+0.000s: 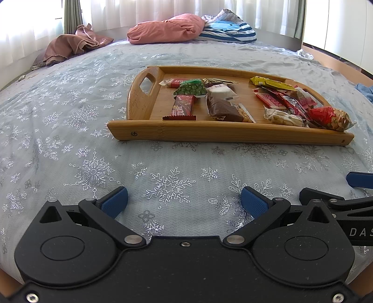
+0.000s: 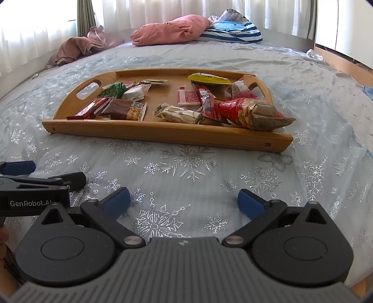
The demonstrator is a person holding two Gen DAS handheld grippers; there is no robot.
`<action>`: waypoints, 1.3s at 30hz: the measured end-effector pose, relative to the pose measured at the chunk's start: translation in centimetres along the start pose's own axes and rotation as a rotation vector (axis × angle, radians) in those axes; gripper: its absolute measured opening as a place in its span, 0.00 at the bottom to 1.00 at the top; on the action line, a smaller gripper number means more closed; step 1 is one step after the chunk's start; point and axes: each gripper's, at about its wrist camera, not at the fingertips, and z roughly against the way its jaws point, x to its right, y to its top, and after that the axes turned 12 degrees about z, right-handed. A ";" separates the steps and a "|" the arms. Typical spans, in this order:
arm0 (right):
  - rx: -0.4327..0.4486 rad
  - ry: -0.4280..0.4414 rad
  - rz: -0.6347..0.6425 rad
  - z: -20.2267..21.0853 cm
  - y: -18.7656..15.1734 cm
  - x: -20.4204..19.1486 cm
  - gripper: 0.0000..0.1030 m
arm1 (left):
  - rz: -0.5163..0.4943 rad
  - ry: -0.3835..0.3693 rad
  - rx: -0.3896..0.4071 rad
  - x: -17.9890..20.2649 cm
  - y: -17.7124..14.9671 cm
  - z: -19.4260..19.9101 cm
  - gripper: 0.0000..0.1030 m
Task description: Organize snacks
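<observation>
- Wooden tray (image 1: pixel 144 134) with two cut-out handles lies flat on the bed cover (image 1: pixel 70 130), which is pale blue with silver snowflakes.
- On the tray, the snacks are in two loose groups with bare wood between them.
- In the group nearer the left handle there is a green packet (image 1: pixel 191 88), a dark red bar (image 1: pixel 183 107), a white packet (image 1: pixel 221 91) and a brown packet (image 1: pixel 225 109) that shows nuts at its end.
- In the other group there is a yellow packet (image 1: pixel 271 84) at the far side, some red packets (image 1: pixel 272 100) lying one over another, a pale bar (image 1: pixel 283 117) and a red bag of nuts (image 1: pixel 329 117).
- The red bag of nuts rests at the near right corner of the tray, and its end sticks out over the front rim.
- The left gripper (image 1: pixel 184 201) hovers low over the bed cover, in front of the tray and well apart from it. Its blue fingertips (image 1: pixel 115 201) stand wide apart and hold nothing.
- The right gripper (image 2: pixel 184 201) is just beside it, at the same low height. Its fingers (image 2: pixel 250 205) are also spread wide with nothing between them.
- At the far end of the bed lie a pink pillow (image 1: pixel 166 29), a blue striped pillow (image 1: pixel 229 30) and a brown crumpled cloth (image 1: pixel 74 44), in front of white curtains (image 1: pixel 149 9).
</observation>
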 end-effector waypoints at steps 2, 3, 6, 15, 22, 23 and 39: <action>0.000 0.000 0.003 0.0 0.0 0.0 1.00 | 0.000 0.000 0.000 0.0 0.0 0.0 1.00; 0.000 0.000 0.004 0.0 0.0 0.0 1.00 | 0.000 0.000 -0.001 0.0 0.0 0.0 1.00; 0.000 -0.002 0.005 -0.1 0.0 -0.1 1.00 | 0.000 0.000 0.000 0.0 0.0 0.0 1.00; -0.001 -0.006 0.011 -0.1 0.0 -0.2 1.00 | 0.000 0.000 0.001 0.0 0.0 0.0 1.00; 0.000 -0.007 0.014 -0.1 -0.1 -0.3 1.00 | 0.001 0.000 0.000 0.0 0.0 0.0 1.00; 0.000 -0.007 0.014 -0.1 -0.1 -0.3 1.00 | 0.000 0.000 0.000 0.0 0.0 0.0 1.00; 0.004 -0.007 0.016 -0.1 -0.1 -0.3 1.00 | -0.001 -0.001 0.002 0.0 0.0 0.0 1.00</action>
